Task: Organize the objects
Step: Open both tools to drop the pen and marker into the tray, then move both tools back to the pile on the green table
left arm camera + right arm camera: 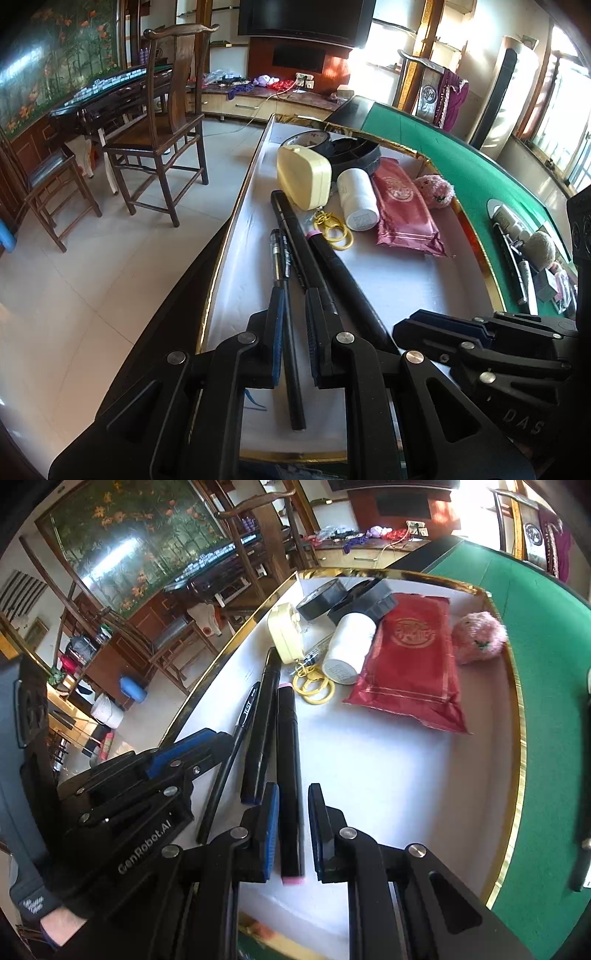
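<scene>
A gold-rimmed tray (406,288) with a white lining holds three black pens side by side. A thin pen (286,266) lies on the lining, in line with the narrow gap of my left gripper (294,295), which is shut just above it. A marker with pink ends (288,746) lies under my right gripper (293,788), also shut, with a sliver of white showing beside the marker. Between them rests a thicker marker with a blue end (262,720). In the right wrist view the left gripper (218,738) has its tips at the thin pen (236,738).
Further back in the tray lie a cream case with yellow rings (304,177), a white bottle (356,199), a red pouch (404,210), a pink plush (434,188) and black tape rolls (354,155). The green felt table (461,162) carries more items (517,251) at right. Wooden chairs (166,129) stand left.
</scene>
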`<state>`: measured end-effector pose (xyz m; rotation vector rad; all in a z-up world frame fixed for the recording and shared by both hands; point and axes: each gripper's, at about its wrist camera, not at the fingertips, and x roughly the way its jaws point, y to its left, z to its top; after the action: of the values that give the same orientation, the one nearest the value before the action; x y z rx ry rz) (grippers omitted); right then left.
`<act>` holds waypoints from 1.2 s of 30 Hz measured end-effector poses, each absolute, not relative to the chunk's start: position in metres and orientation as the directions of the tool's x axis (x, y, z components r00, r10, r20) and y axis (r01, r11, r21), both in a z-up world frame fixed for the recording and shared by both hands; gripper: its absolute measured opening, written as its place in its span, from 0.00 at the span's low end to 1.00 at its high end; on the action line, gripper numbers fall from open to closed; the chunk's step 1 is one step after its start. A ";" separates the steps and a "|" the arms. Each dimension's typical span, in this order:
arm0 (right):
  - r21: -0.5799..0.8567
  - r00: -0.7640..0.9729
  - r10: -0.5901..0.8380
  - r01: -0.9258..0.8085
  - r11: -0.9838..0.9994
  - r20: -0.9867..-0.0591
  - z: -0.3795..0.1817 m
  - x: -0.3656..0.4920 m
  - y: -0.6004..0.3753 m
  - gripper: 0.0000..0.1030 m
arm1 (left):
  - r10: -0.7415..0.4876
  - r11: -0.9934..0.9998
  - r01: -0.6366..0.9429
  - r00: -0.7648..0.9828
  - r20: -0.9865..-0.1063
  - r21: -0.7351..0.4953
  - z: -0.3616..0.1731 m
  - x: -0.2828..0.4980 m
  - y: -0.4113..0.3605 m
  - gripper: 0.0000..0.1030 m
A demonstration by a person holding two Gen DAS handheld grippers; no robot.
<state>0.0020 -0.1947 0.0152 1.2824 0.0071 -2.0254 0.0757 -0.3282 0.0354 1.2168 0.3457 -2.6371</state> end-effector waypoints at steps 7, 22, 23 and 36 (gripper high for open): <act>0.375 -0.287 -0.585 0.542 -0.752 -0.759 0.028 0.006 -0.146 0.14 | -0.067 -0.967 0.226 -0.667 -0.742 -0.116 0.057 0.078 -0.291 0.11; 0.443 -0.422 -0.600 0.415 -0.794 -0.679 0.053 0.009 0.016 0.15 | 0.061 -0.998 -0.034 -0.645 -0.761 -0.052 0.069 0.045 -0.151 0.11; 0.433 -0.451 -0.581 0.394 -0.811 -0.677 0.055 0.008 0.032 0.15 | 0.084 -0.996 -0.057 -0.639 -0.764 -0.063 0.068 0.040 -0.143 0.11; 0.490 -0.554 -0.499 0.179 -0.853 -0.666 0.047 -0.010 0.135 0.15 | 0.202 -0.978 -0.057 -0.522 -0.828 -0.203 0.028 -0.089 -0.076 0.10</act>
<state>-0.0099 0.1352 0.0467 1.2017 -0.5214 -2.4128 -0.0888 -0.0759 0.0276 1.5937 0.2483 -2.8684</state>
